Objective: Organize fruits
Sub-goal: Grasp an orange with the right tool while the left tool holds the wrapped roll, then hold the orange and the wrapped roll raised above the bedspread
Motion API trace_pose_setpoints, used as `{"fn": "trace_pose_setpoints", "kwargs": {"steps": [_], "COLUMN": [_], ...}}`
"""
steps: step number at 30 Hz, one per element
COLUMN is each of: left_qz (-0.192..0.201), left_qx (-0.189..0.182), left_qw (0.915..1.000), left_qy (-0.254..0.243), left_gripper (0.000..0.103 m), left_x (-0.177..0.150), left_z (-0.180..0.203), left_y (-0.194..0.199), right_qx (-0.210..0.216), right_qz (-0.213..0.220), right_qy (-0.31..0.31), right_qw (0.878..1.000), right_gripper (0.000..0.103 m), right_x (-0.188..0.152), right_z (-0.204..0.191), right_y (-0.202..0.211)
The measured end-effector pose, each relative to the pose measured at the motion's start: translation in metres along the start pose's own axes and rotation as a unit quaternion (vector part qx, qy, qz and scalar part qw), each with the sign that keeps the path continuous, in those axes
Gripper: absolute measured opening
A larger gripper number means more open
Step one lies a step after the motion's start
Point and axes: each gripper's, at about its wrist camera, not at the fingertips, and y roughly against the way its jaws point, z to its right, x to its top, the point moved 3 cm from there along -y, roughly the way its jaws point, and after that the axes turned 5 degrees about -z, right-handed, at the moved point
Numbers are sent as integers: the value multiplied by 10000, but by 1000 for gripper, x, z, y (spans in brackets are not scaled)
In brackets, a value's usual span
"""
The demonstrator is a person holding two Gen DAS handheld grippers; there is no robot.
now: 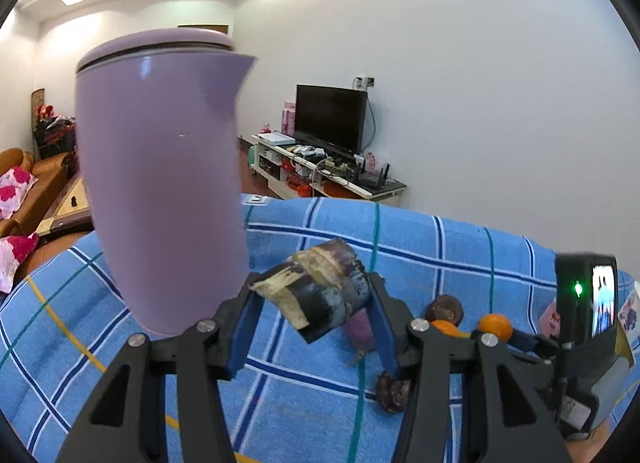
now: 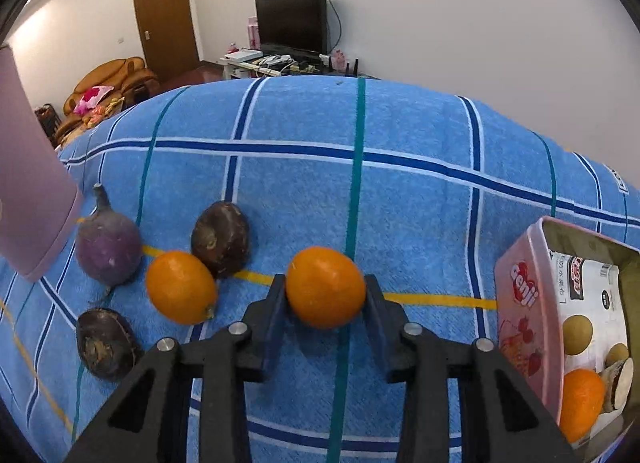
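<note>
Right gripper clamped on an orange, just off the cloth; box lies to its right, near, closest to this hand; left gripper clamped on a dark peeling chunk, held up beside the purple jug.

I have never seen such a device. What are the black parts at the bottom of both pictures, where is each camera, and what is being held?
The black parts are two hand-held claws; a person carries one in each hand. Each picture comes from a camera on one claw, looking along its fingers. The left claw grips a dark peeling piece of produce above the blue checked cloth, beside a purple jug. The right claw closes on an orange. Another orange, dark fruits and a pink box holding fruit also sit there.
</note>
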Motion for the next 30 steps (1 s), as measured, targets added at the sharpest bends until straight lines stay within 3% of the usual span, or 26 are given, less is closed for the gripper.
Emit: {"fn": "trace_pose_setpoints", "kwargs": {"steps": [4,6,11,15,18,22,25,30], "left_qz": [-107,-133,212,419,509,484,609,645], "left_qx": [-29,-240,-1006,-1431,-1459,-1358,-1237,-1155], "left_qw": [9999,9995,9946,9888,9879,9883,9856,9822], "left_qy": [103,151,116,39,-101,-502,-982,-1330], "left_gripper": [53,53,53,53,53,53,53,53], "left_x": [1,1,1,0,-5,-17,-27,-36], "left_z": [-9,-8,7,18,28,53,76,96], "left_y": [-3,-4,11,20,23,25,33,42], "right_qx": [184,446,537,386,176,288,312,174], "right_qz": [139,625,1839,2437,2744,2941,2883,2803], "right_qy": [-24,14,156,182,238,196,97,-5], "right_qw": [9997,9970,9814,9689,9612,9552,9570,9598], "right_gripper": [38,38,38,38,38,38,38,39], "right_x": [-11,-18,-52,-74,-81,-83,-84,-83], "right_z": [1,1,4,8,8,16,23,31], "right_y": [12,33,95,126,141,157,157,155]}}
